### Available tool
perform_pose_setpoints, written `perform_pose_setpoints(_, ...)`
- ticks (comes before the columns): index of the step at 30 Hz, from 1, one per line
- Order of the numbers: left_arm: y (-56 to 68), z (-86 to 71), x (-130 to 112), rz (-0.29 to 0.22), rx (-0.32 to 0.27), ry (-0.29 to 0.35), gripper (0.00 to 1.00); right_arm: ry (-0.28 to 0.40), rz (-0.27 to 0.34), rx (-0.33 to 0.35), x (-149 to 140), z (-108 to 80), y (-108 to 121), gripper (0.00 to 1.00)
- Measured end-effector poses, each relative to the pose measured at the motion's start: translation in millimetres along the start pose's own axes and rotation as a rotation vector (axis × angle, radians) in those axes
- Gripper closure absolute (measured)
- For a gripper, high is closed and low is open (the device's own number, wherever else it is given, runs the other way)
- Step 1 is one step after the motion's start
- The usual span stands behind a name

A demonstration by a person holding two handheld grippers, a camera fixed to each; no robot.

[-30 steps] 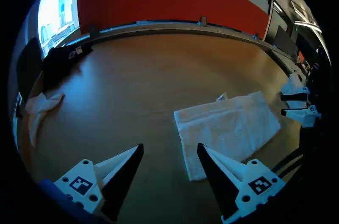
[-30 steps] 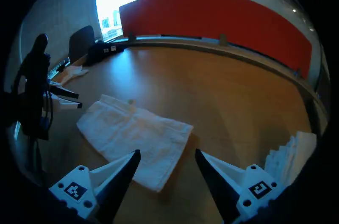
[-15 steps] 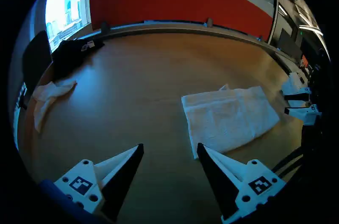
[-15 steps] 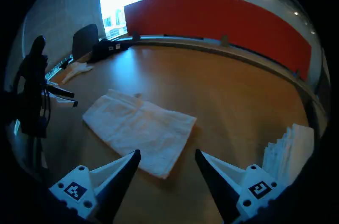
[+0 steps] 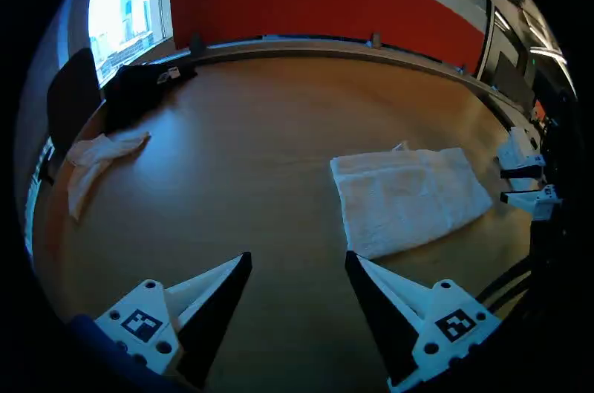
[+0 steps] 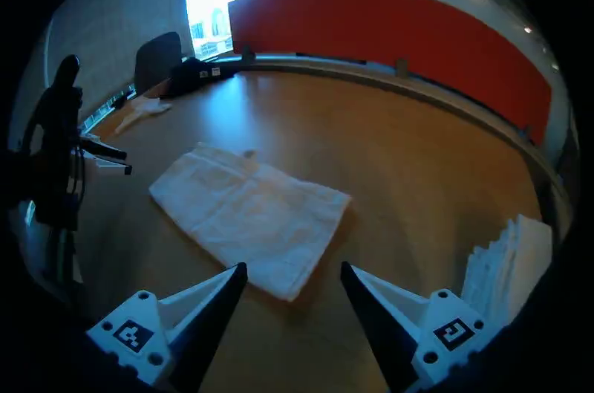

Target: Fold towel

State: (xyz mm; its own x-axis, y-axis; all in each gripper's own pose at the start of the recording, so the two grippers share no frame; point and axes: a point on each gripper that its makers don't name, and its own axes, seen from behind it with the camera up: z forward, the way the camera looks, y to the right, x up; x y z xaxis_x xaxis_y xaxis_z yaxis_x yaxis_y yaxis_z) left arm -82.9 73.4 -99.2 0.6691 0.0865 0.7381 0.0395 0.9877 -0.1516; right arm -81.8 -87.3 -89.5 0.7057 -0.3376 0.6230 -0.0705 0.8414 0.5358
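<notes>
Left gripper view: a white towel (image 5: 408,200) lies folded flat on a wooden table (image 5: 245,133), short of the red partition (image 5: 327,3) that lines the far edge.

The left gripper (image 5: 297,255) and right gripper (image 6: 293,267) hover on the side of the towel away from the partition, fingers spread wide and holding nothing. A crumpled cloth (image 5: 93,159) lies toward the partition's window end. A stack of folded cloths (image 6: 512,263) sits well short of its other end.
</notes>
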Motion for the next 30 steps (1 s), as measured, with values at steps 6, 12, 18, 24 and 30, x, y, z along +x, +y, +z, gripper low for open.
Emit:
perform_pose_setpoints(6,-8.3,-9.5,-8.2,-0.015,0.02,-0.004,0.06,-0.032,-0.015,0.023,-13.8,2.9,-3.4,0.17)
perform_pose_setpoints(12,-18.2,-16.3,-15.3,-0.023,0.036,-0.009,0.06,-0.059,-0.037,0.04,-23.8,4.9,-6.3,0.33)
perform_pose_setpoints(18,-23.2,-21.7,-19.4,-0.033,0.043,-0.011,0.06,-0.072,-0.052,0.038,-28.1,8.9,-5.7,0.33)
perform_pose_setpoints(24,-25.6,-25.1,-20.8,-0.031,0.045,-0.01,0.06,-0.09,-0.063,0.044,-34.1,13.0,-6.2,0.36)
perform_pose_setpoints(30,-27.3,-26.9,-21.3,-0.038,0.046,-0.008,0.06,-0.116,-0.068,0.057,-42.3,18.0,-8.3,0.56)
